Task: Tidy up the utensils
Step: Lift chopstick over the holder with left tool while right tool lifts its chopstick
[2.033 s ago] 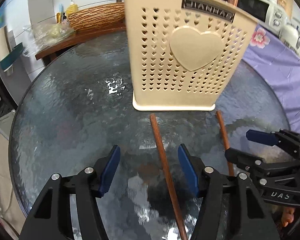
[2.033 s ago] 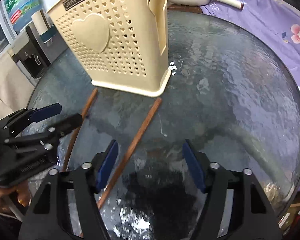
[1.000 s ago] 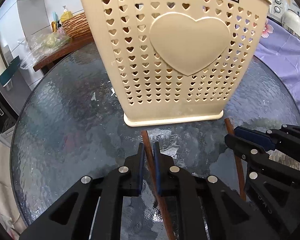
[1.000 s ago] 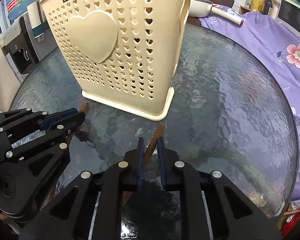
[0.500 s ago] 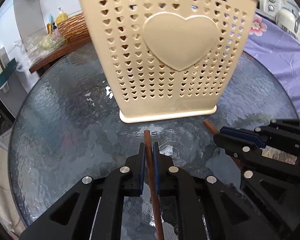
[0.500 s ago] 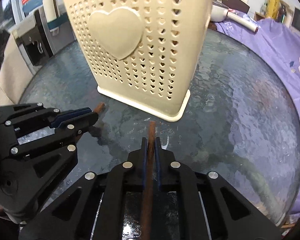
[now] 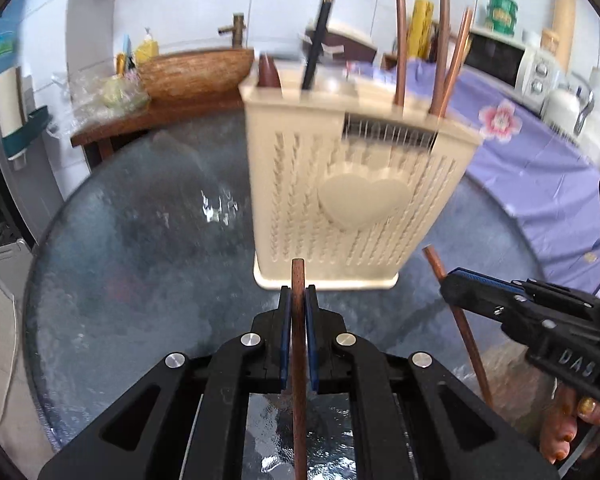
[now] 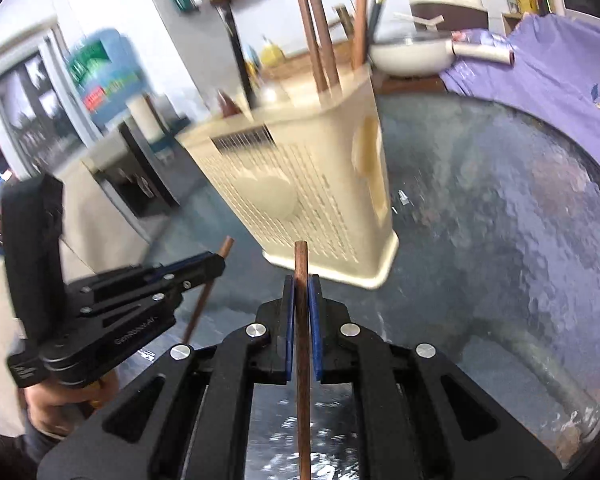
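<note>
A cream perforated utensil holder with a heart on its front stands on the round glass table; it also shows in the right wrist view. Several chopsticks and a dark utensil stand in it. My left gripper is shut on a brown chopstick, lifted off the table in front of the holder. My right gripper is shut on a second brown chopstick, also lifted. Each gripper shows in the other's view, right and left.
A wooden side table with a woven basket stands behind the glass table. A purple flowered cloth covers the surface at right, with a microwave behind. A white pan sits beyond the holder.
Both grippers closed on the chopsticks that lay on the table, then lifted them and drew back and up, so the holder's top and its contents have come into view.
</note>
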Tool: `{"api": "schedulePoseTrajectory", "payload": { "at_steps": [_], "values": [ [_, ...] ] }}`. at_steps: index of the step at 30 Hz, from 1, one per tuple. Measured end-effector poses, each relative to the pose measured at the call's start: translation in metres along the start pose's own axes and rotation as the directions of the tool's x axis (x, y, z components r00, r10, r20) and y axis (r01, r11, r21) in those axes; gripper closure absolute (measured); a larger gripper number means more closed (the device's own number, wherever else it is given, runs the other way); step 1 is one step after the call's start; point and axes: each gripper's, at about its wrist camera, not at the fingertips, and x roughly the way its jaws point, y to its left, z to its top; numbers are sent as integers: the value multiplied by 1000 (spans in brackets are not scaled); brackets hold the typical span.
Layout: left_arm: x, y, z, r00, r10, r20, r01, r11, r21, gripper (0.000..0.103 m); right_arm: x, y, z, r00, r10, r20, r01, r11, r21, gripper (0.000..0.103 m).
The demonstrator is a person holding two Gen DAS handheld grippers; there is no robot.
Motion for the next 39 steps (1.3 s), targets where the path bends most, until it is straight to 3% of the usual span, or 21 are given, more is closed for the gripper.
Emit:
{"api": "schedulePoseTrajectory", "payload": {
  "at_steps": [7, 14, 24, 39],
  "values": [
    [-50, -6, 13, 991, -34, 129, 37, 999, -17, 96, -48, 23, 19, 988, 94, 119, -89, 995, -50, 95],
    [-84, -13, 19, 977, -53, 205, 53, 999, 6, 96, -83, 43, 24, 971, 173, 168, -155, 981, -113, 96],
    [-112, -11, 20, 965, -74, 252, 69, 997, 27, 96, -101, 61, 22, 959, 196, 207, -155, 968, -199, 96],
    [-142, -13, 45, 940, -80, 331, 62, 996, 65, 97, -120, 85, 49, 947, 198, 253, -130, 957, -260, 96]
  ]
}}
